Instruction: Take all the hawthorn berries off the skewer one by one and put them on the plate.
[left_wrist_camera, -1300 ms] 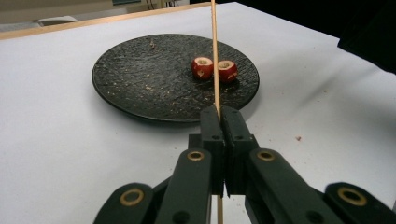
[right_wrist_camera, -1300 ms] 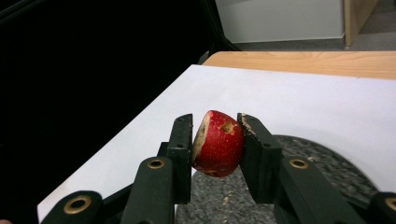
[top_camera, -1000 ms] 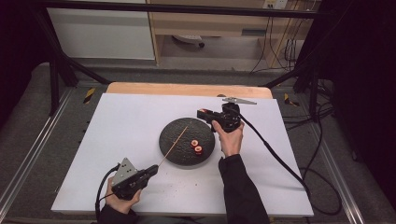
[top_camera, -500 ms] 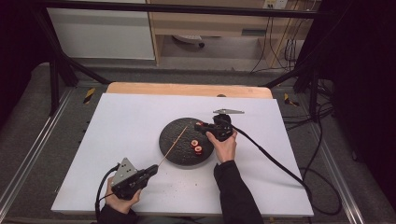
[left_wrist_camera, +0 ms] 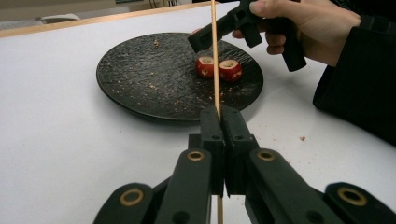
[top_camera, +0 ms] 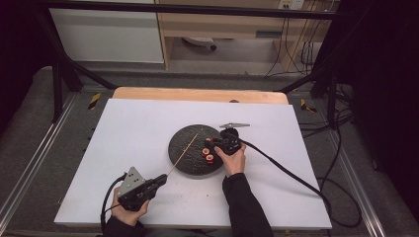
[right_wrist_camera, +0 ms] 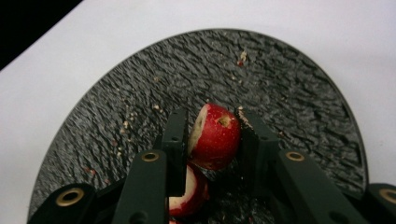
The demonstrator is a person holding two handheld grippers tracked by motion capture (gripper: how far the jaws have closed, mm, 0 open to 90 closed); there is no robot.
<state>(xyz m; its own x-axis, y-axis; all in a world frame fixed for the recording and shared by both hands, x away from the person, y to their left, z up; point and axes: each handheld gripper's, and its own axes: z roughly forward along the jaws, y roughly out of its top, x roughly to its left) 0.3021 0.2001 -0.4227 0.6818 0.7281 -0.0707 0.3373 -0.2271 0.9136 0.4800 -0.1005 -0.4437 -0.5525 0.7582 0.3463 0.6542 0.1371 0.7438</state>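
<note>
One black plate [top_camera: 190, 148] sits on the table [top_camera: 123, 128]. Three red fruit pieces [left_wrist_camera: 219, 69] are over its right side, one of them lifted. One wooden skewer [top_camera: 184, 149]. Two claws: left [top_camera: 160, 178], right [top_camera: 207, 145].

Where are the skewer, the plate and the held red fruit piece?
Skewer [left_wrist_camera: 215, 56], left gripper view: mid-shaft, above the jaws.
Plate [left_wrist_camera: 140, 74], left gripper view: bare dark surface, left of the fruit.
Fruit piece [right_wrist_camera: 215, 137], right gripper view: red skin, between the jaws.
</note>
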